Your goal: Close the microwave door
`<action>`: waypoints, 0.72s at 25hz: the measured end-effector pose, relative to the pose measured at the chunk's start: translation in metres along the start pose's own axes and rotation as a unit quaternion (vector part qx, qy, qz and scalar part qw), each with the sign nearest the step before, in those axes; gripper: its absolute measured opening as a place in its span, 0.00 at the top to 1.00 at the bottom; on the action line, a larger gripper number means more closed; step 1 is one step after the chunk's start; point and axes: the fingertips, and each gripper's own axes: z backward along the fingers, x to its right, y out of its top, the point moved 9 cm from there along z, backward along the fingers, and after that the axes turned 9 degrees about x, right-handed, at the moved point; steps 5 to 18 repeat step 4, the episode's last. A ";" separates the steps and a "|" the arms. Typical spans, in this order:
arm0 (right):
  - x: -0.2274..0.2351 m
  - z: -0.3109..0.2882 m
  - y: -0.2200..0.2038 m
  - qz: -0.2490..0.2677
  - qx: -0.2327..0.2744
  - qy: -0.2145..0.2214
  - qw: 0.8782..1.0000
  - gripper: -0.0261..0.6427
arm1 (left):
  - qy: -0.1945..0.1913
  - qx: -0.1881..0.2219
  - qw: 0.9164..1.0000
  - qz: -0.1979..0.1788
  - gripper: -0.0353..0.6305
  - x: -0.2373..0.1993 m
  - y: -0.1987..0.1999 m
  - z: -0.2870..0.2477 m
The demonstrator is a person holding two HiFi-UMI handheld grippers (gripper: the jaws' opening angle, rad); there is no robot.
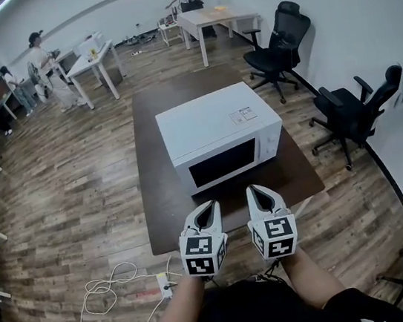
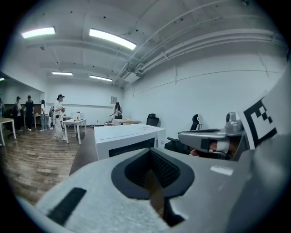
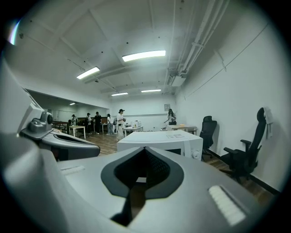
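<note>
**Microwave Door Seen Flush, Both Hand-Held Grippers Closed and Empty**

The microwave is set near the middle of the dark bench, with its front turned toward the person. Its door, the dark-windowed panel to the left of the control panel, is seen lying flat against the cabinet front. No gap along its edge can be made out in any view, so the task is judged to be finished or all but finished.

The left hand-held gripper and the right hand-held gripper are held side by side over the near edge of the bench. They are pointed toward the microwave and kept apart from it. Both are closed with nothing between the jaws, as is shown in each gripper view.

If the latch is to be confirmed, a closed jaw tip is best placed on the door's likely free edge, just beside the control panel, and pressed squarely inward. A slow, level push is advised, since the microwave could be slid back across the bench by a hard shove. The other hand-held gripper may be rested against the cabinet's side so that the microwave is steadied.
</note>
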 end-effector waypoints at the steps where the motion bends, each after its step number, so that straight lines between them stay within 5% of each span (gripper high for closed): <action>1: 0.000 0.000 0.000 0.000 -0.001 0.000 1.000 0.95 | 0.000 0.000 1.000 0.000 0.93 0.000 0.000 0.000; 18: 0.001 0.000 -0.001 0.002 -0.001 -0.002 1.000 0.95 | -0.002 0.001 1.000 -0.001 0.93 0.002 0.000 -0.001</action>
